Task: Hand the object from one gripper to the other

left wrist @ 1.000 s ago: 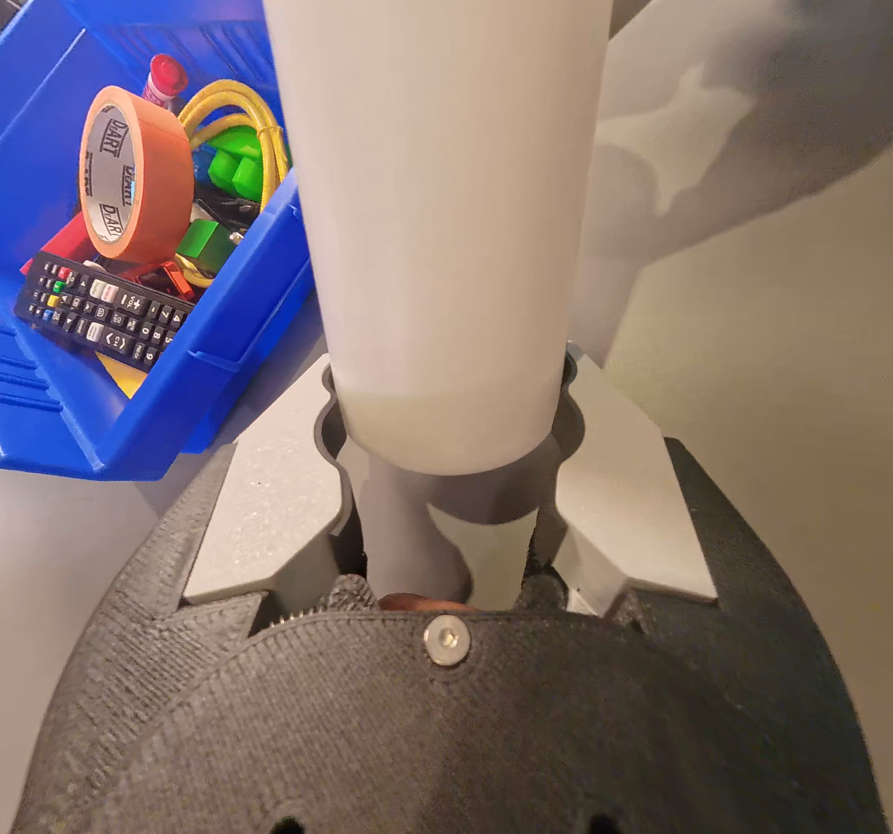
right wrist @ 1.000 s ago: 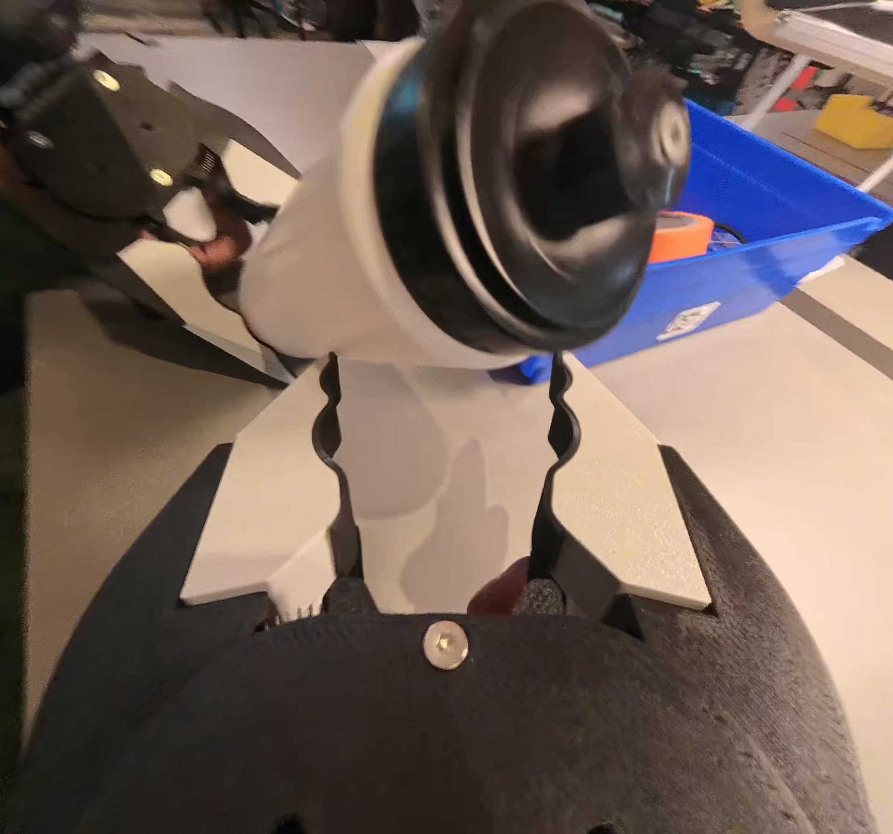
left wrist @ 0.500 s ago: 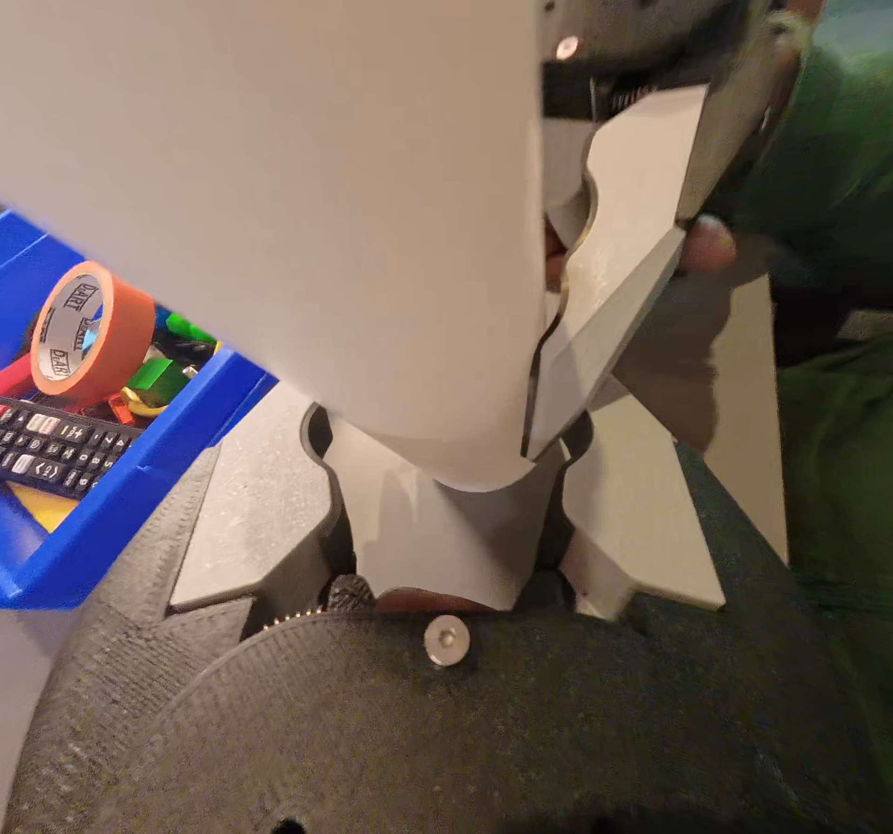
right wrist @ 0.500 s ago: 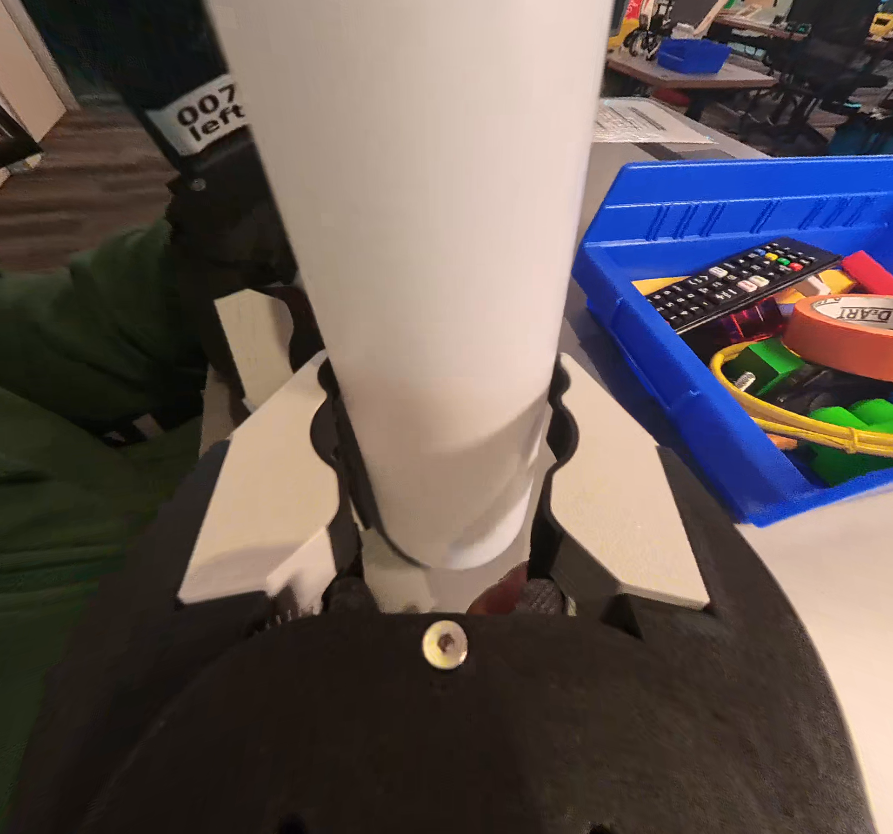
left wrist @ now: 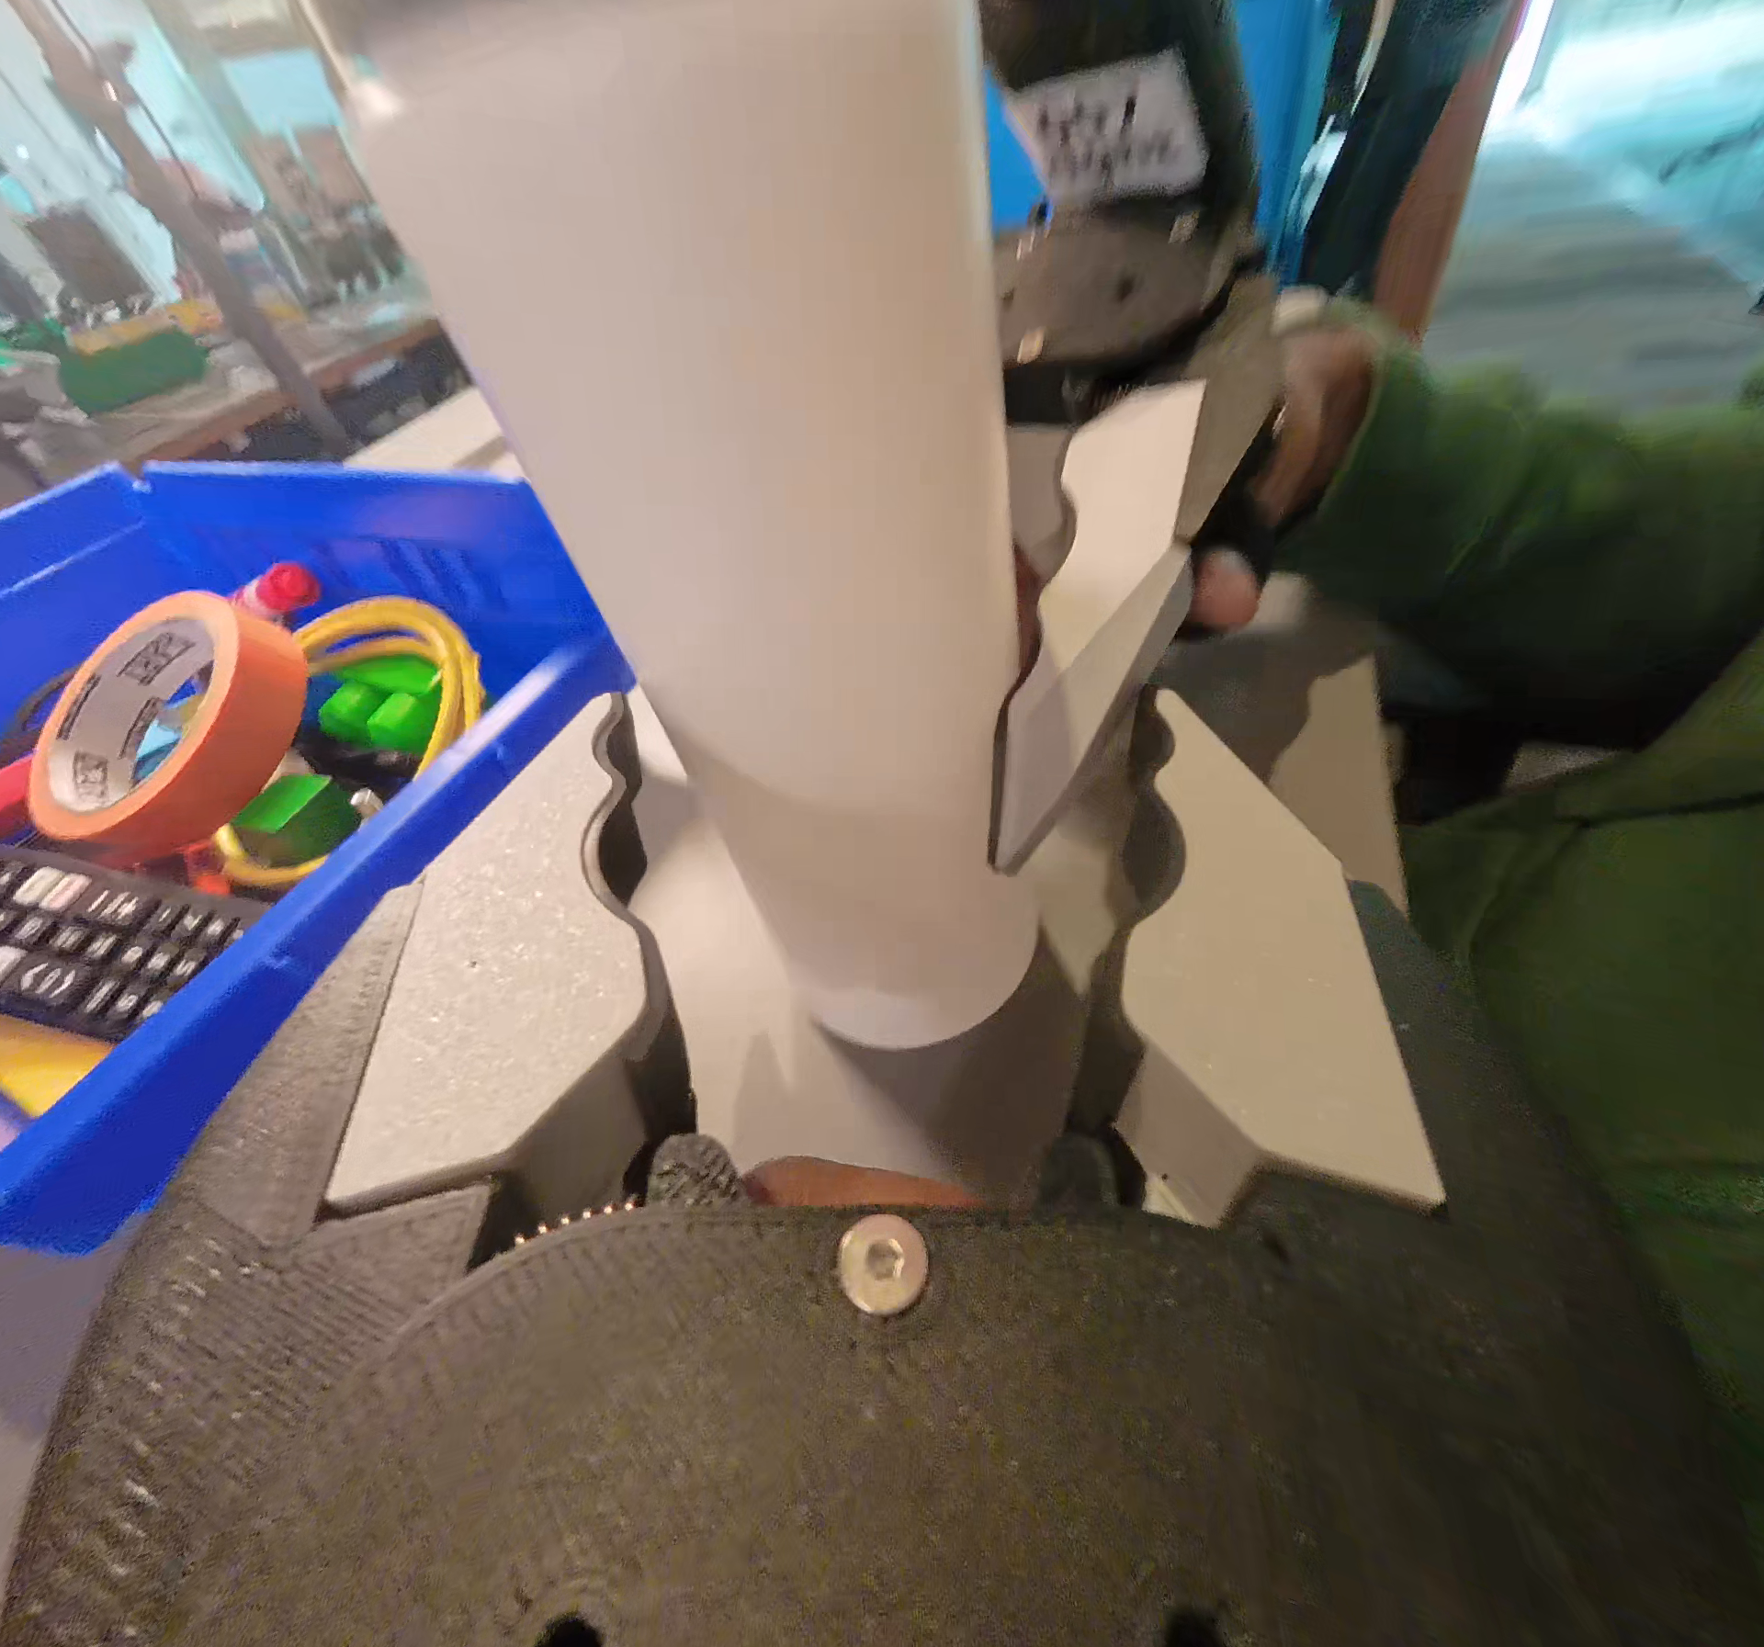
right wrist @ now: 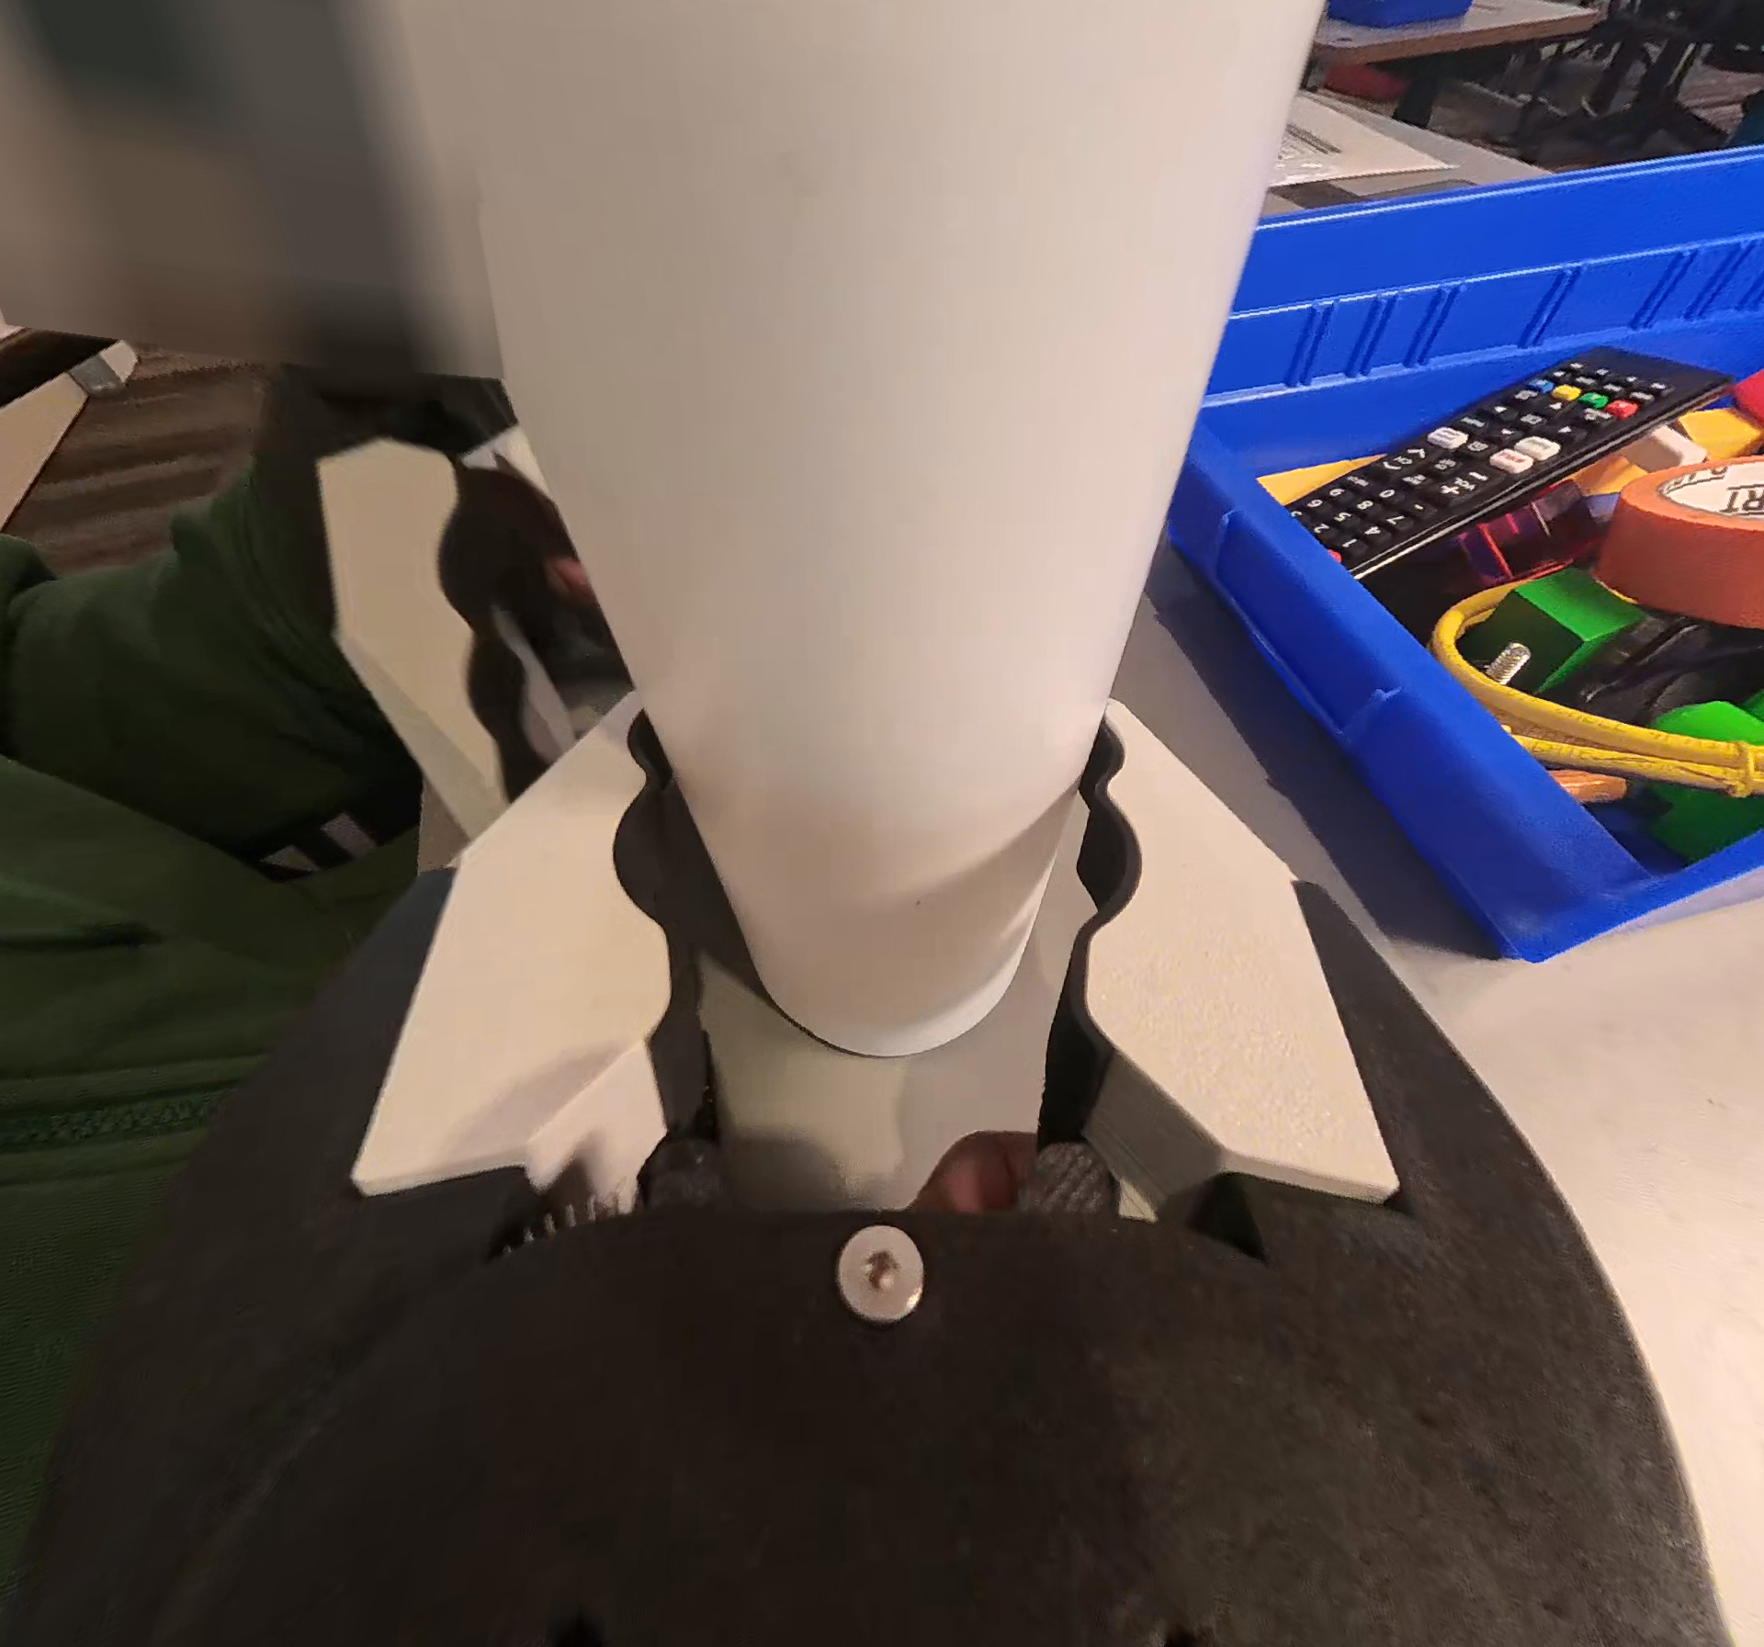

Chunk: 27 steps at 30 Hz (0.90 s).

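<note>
Gripping the white tumbler (right wrist: 859, 456), right gripper (right wrist: 873, 847) pinches its base edge.

A second ago the left gripper (left wrist: 878, 857) alone clamps the white bottle (left wrist: 745, 475) near its base, while the right gripper (right wrist: 873, 876) stands empty with the bottle's black cap end just ahead of its spread jaws. Half a second ago the right gripper's jaws come round the bottle's lower end, and now they press its sides. The left gripper's jaws now stand apart, clear of the bottle's left side, and in the right wrist view that gripper sits off to the bottle's left.
</note>
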Tool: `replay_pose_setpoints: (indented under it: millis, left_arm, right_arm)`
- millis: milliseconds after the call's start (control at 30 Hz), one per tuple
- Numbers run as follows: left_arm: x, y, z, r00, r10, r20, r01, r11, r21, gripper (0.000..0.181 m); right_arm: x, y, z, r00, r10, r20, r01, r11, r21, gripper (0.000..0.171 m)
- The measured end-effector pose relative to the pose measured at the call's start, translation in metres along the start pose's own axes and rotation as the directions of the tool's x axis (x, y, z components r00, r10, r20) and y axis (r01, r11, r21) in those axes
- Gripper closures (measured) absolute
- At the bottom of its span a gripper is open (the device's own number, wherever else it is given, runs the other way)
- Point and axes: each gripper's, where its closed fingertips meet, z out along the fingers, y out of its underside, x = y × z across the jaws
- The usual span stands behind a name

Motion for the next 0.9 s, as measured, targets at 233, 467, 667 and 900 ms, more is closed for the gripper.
replay_pose_setpoints:
  millis: [233, 467, 667, 900]
  left_arm:
    - [-0.008, -0.034, -0.01, 0.989, -0.145, -0.019, 0.146, 0.97, 0.196, 0.074]
    - [-0.024, -0.003, 0.004, 0.986, -0.093, 0.138, 0.094, 0.996, 0.0, 0.081]
    - [-0.024, -0.002, 0.005, 0.982, -0.124, 0.14, 0.126, 0.992, -0.007, 0.083]
    - [-0.045, -0.02, -0.021, 0.962, -0.223, 0.16, 0.201, 0.969, 0.142, 0.084]
  right_arm:
    - [0.0, 0.024, 0.021, 0.986, -0.135, -0.096, 0.119, 0.98, -0.16, 0.083]
    - [-0.004, 0.029, 0.036, 0.96, -0.234, -0.152, 0.196, 0.954, -0.229, 0.078]
    - [-0.002, 0.031, 0.035, 0.958, -0.238, -0.162, 0.196, 0.951, -0.24, 0.078]
    - [0.002, 0.027, 0.023, 0.951, -0.259, -0.171, 0.22, 0.95, -0.22, 0.085]
